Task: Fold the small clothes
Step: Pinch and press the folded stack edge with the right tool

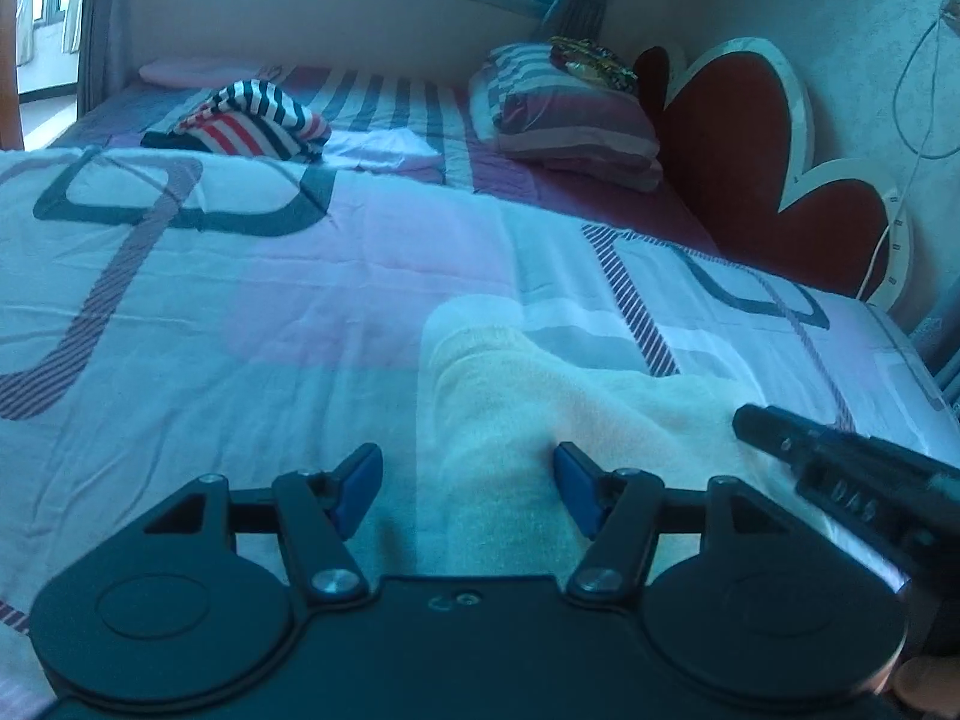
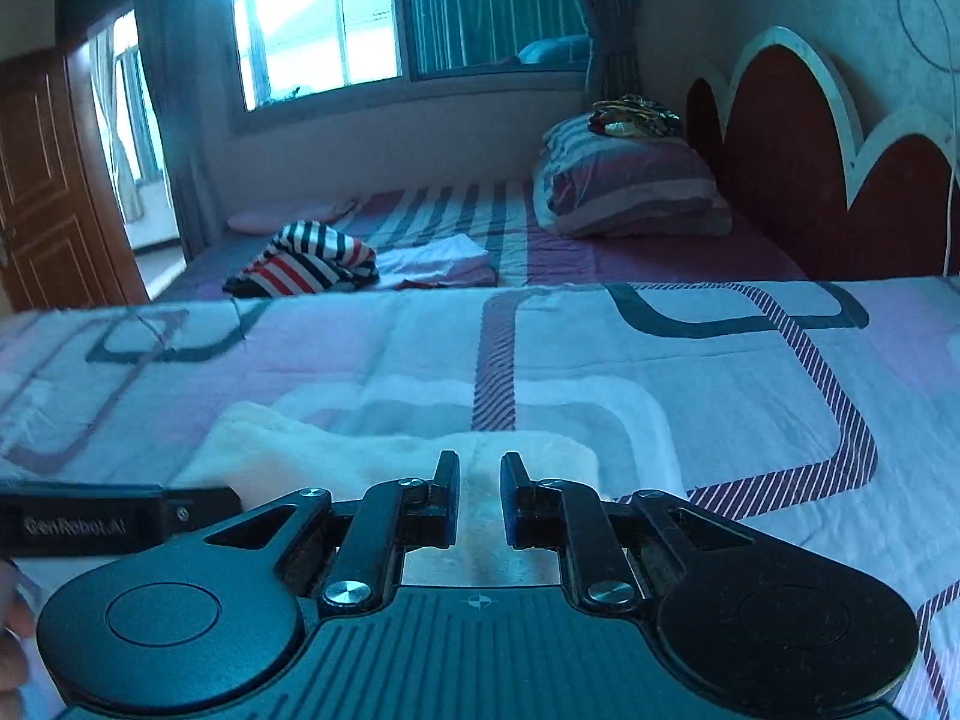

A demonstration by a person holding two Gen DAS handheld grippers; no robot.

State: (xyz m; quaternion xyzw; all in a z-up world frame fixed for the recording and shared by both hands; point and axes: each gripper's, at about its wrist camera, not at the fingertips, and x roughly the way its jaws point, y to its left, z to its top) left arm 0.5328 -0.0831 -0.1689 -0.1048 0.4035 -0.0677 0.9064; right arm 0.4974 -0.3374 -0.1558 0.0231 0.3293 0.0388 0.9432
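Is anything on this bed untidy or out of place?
Yes. The striped garment lies crumpled in a heap at the far side of the bed, beside a flat folded white cloth. Something dark and gold sits on the pillow.

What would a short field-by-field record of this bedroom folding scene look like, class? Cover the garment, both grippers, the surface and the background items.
garment: pale cream cloth, lying on the quilt
left gripper: open, fingers wide, cloth between them
right gripper: open, narrow gap, over the cloth's edge
surface: patterned quilt on a bed
background: striped clothes pile, folded white garment, folded bedding, red headboard
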